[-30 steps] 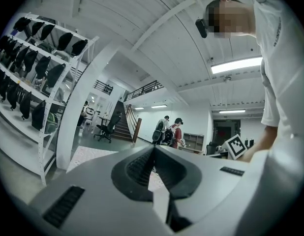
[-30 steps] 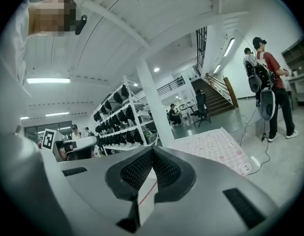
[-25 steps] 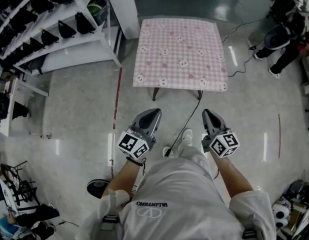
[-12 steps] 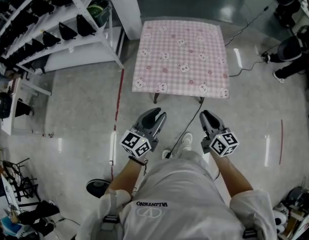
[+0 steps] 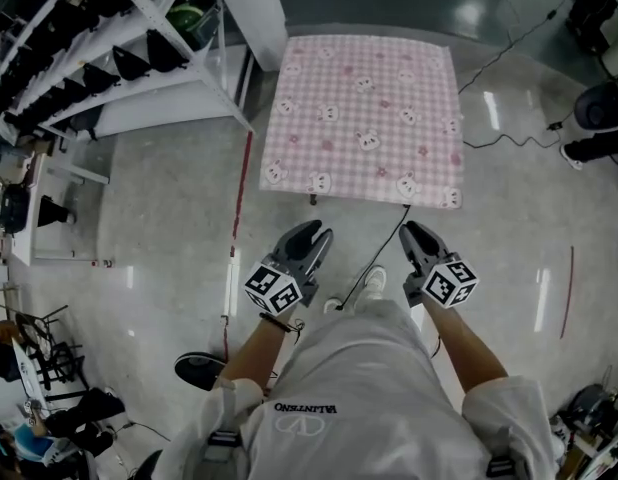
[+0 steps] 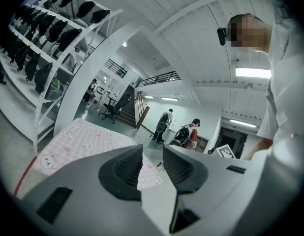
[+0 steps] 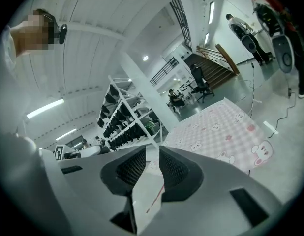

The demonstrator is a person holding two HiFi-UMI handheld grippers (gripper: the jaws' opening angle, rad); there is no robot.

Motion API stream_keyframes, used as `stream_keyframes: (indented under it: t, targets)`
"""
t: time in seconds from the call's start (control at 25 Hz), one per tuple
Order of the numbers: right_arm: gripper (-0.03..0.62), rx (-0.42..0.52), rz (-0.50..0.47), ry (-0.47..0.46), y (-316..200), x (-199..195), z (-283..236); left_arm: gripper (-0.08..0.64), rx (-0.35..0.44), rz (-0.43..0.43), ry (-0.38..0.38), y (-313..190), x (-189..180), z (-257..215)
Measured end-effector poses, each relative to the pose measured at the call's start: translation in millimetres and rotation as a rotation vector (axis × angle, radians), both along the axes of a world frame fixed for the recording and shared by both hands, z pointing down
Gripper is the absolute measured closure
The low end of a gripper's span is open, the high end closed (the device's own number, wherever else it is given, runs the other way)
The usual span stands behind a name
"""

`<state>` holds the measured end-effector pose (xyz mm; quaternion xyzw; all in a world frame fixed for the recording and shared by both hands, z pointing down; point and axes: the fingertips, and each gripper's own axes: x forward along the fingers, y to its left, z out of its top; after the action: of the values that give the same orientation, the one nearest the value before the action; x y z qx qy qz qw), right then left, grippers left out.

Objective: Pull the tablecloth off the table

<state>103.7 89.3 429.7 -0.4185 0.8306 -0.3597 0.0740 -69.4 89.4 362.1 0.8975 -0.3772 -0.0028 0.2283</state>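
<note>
A pink checked tablecloth with bear prints (image 5: 364,118) covers a small square table ahead of me, its edges hanging over the sides. It also shows in the left gripper view (image 6: 78,141) and in the right gripper view (image 7: 221,132). My left gripper (image 5: 315,232) and right gripper (image 5: 417,232) are held side by side short of the table's near edge, both pointing at it and apart from the cloth. Both pairs of jaws have just been opening. The left gripper (image 6: 152,151) and right gripper (image 7: 152,154) each stand open with nothing between the pads.
A white shelving rack with dark bags (image 5: 109,58) and a white pillar (image 5: 244,8) stand left of the table. A black cable (image 5: 384,248) runs across the floor from under the table to my feet. A red floor line (image 5: 237,208) lies at left. People (image 6: 164,124) stand far behind.
Both grippers have gone from shut to open. Both hands have moved forward toward the table, which now sits closer to them in the head view.
</note>
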Motion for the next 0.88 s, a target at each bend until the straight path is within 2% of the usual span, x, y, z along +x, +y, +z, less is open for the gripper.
stream_keyframes:
  t: [0.48, 0.88]
  targets:
    - [0.499, -0.07, -0.015, -0.083, -38.4, 51.0, 36.6, 0.447, -0.019, -0.055, -0.037, -37.8, 42.8, 9.3]
    - [0.497, -0.164, -0.033, -0.148, -48.2, 28.6, 71.0, 0.446, -0.128, -0.069, 0.005, -49.2, 37.6, 47.2]
